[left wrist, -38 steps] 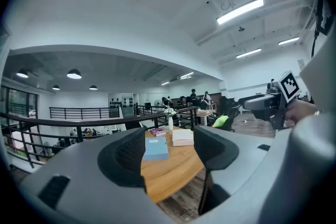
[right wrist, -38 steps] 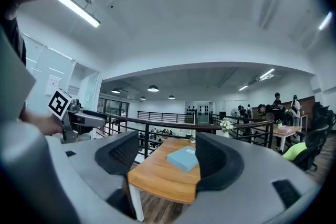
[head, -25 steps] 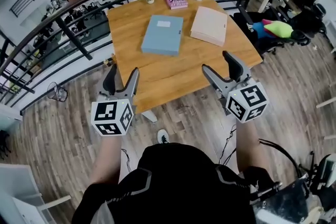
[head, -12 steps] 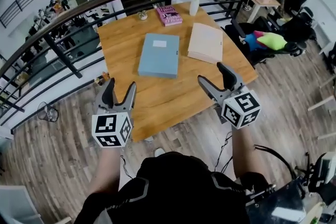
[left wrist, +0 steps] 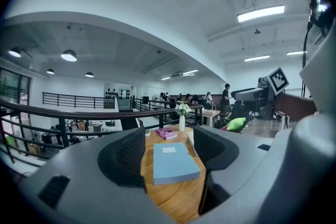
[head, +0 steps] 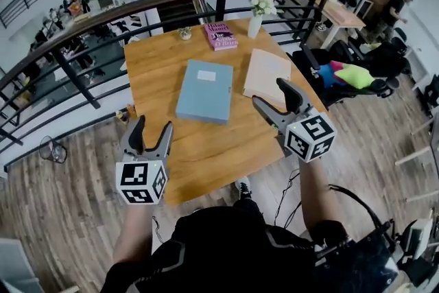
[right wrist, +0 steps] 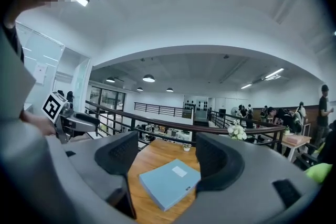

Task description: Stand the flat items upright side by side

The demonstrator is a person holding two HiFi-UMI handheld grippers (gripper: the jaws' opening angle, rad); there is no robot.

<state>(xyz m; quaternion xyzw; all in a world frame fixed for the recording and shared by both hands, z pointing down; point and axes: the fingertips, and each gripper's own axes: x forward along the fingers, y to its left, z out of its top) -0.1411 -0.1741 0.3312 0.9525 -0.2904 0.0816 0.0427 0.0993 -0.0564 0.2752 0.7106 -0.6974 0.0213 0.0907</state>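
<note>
We hold left gripper [head: 151, 125] and right gripper [head: 271, 92] empty, jaws apart, at the table's [head: 206, 147] near edge — seemingly to upend the flat blue folder [head: 205, 90] and beige folder [head: 266, 72].

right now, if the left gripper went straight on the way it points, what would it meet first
Probably the blue folder, flat on the wooden table, framed between the open jaws of the left gripper. Depth is unclear; bare tabletop might come first.
</note>
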